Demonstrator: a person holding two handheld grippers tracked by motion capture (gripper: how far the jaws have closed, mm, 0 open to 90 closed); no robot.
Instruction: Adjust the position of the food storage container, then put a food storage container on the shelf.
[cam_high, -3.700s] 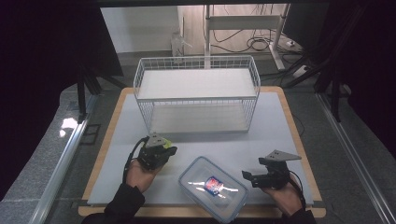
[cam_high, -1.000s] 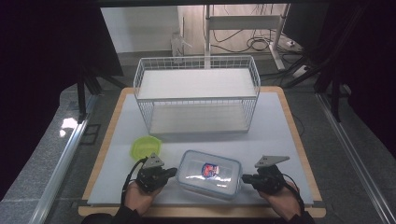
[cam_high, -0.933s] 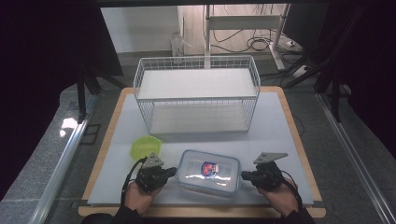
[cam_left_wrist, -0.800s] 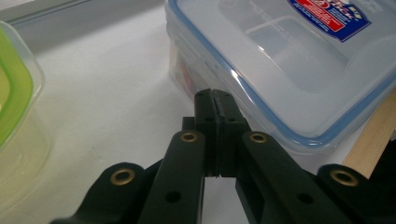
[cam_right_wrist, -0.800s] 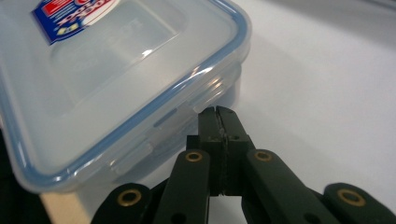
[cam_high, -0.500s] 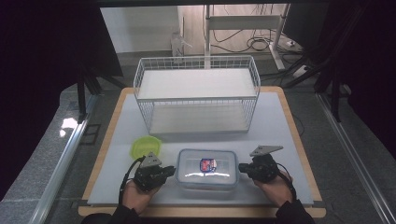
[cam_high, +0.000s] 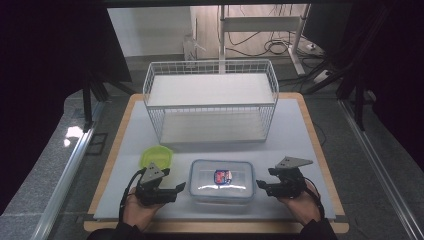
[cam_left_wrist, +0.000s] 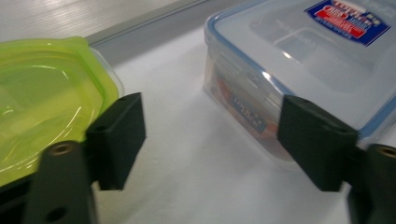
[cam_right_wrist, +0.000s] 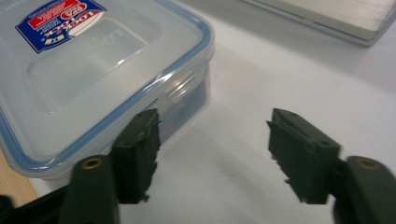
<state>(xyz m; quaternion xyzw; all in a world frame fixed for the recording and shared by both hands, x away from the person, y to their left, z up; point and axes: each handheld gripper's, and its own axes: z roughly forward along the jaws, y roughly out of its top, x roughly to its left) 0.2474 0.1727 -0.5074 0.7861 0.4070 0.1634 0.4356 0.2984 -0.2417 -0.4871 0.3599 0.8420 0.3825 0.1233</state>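
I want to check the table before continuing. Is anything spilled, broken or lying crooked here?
Nothing stands out. The clear box sits flat with its lid on, the green lid lies flat beside it, and the wire basket stands upright. No spill or damage shows.

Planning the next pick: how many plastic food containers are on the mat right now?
2. The clear lidded container with a blue seal sits at the near middle of the mat, between the two hands. The green container lies to its left, in front of the wire basket. None hidden that I can tell.
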